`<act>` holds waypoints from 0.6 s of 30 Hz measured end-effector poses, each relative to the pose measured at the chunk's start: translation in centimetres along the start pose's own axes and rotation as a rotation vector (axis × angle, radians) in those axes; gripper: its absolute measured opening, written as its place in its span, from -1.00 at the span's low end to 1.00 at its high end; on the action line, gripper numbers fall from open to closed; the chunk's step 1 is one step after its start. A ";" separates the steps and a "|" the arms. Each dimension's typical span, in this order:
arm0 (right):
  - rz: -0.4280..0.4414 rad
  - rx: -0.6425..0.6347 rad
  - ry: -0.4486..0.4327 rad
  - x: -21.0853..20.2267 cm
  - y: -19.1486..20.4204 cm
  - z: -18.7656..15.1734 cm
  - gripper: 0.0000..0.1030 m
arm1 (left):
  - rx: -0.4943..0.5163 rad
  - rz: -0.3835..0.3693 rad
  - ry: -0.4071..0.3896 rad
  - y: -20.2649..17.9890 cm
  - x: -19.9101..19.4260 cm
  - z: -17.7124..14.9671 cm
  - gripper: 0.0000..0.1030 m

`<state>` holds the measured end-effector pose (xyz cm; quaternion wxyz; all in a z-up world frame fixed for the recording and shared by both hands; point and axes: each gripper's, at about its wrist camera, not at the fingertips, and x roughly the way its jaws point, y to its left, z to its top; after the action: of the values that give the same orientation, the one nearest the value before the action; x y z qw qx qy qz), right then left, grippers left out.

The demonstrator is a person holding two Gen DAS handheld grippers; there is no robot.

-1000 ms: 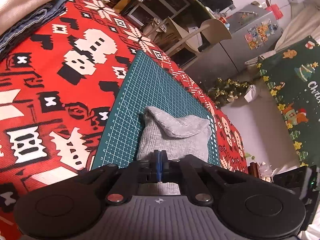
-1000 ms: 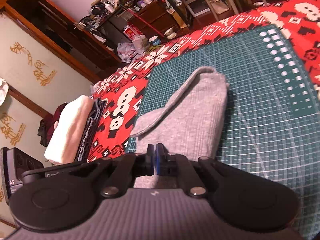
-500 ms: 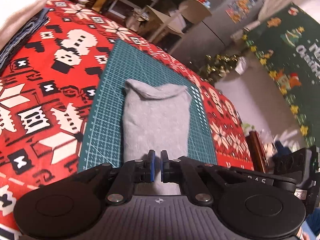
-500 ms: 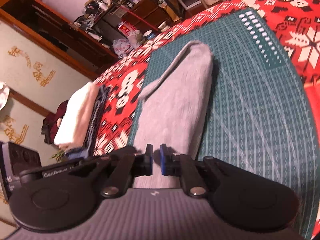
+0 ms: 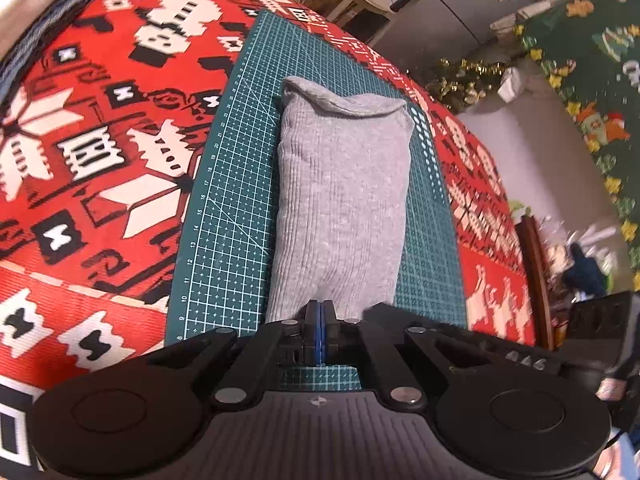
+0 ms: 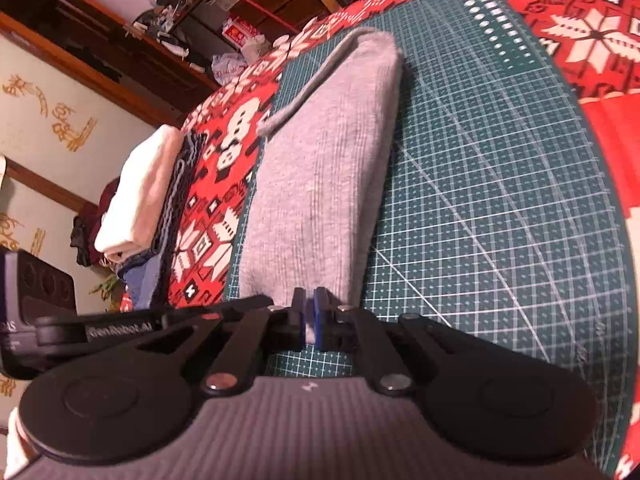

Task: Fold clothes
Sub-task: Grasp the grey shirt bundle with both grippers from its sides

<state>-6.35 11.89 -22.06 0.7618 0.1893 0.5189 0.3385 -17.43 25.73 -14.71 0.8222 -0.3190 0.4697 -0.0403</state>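
One red tablecloth with a white and black knit-style pattern covers the whole work surface, and on it lies one green cutting mat printed with a white grid. One grey ribbed garment, folded into a long narrow bundle, lies lengthwise on the mat, its far end turned over in a loose rolled hem.

One stack of folded clothes sits on the cloth beyond the mat's left edge, well apart from the grey bundle: a white piece on top, with dark blue layers under it.

Two grippers are at the near end of the garment. The left gripper has its blue-padded fingers pressed together with no gap showing; whether any cloth is caught between them I cannot tell. The right gripper stands slightly parted, with grey cloth showing in the narrow slot between its fingers.

Only the right wrist view shows the whole stack and a cluttered wooden shelf behind the table. Only the left wrist view shows a green Christmas-print hanging and tinsel on the floor.
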 end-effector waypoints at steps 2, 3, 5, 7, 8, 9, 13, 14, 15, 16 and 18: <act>-0.003 0.012 -0.030 -0.9 -0.2 0.1 -0.77 | 0.027 0.008 -0.031 -0.4 -0.7 -0.1 -0.95; -0.017 0.017 -0.055 -1.5 -0.5 0.4 -0.71 | 0.033 -0.004 -0.064 -0.4 -1.3 -0.1 -0.93; -0.040 0.039 -0.104 -2.4 -1.1 0.9 -0.64 | 0.029 -0.027 -0.118 -0.2 -2.5 0.1 -0.76; -0.050 0.084 -0.145 -3.0 -1.9 1.4 -0.64 | 0.004 -0.039 -0.146 0.2 -3.3 0.3 -0.53; -0.048 0.110 -0.162 -3.1 -2.4 1.6 -0.64 | -0.014 -0.052 -0.163 0.6 -3.6 0.4 -0.51; -0.045 0.135 -0.178 -3.1 -2.8 1.9 -0.64 | -0.031 -0.058 -0.181 0.8 -3.7 0.7 -0.50; -0.026 0.182 -0.216 -2.0 -3.8 3.3 -0.50 | -0.044 -0.001 -0.271 1.0 -3.1 1.9 -0.31; -0.022 0.183 -0.216 -1.5 -3.9 3.5 -0.48 | -0.046 0.011 -0.288 1.0 -2.6 2.5 -0.25; -0.026 0.184 -0.217 -1.0 -3.9 3.7 -0.47 | -0.052 0.018 -0.300 1.1 -2.2 2.9 -0.18; -0.030 0.186 -0.217 -0.6 -3.9 3.9 -0.41 | -0.067 0.013 -0.299 1.3 -1.7 3.4 -0.15; -0.037 0.191 -0.222 0.2 -4.1 4.4 -0.40 | -0.097 -0.008 -0.289 1.6 -0.6 4.0 -0.14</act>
<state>-0.95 9.44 -23.16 0.7991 0.2877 0.4647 0.2504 -14.93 29.14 -13.71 0.8646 -0.3629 0.3467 0.0254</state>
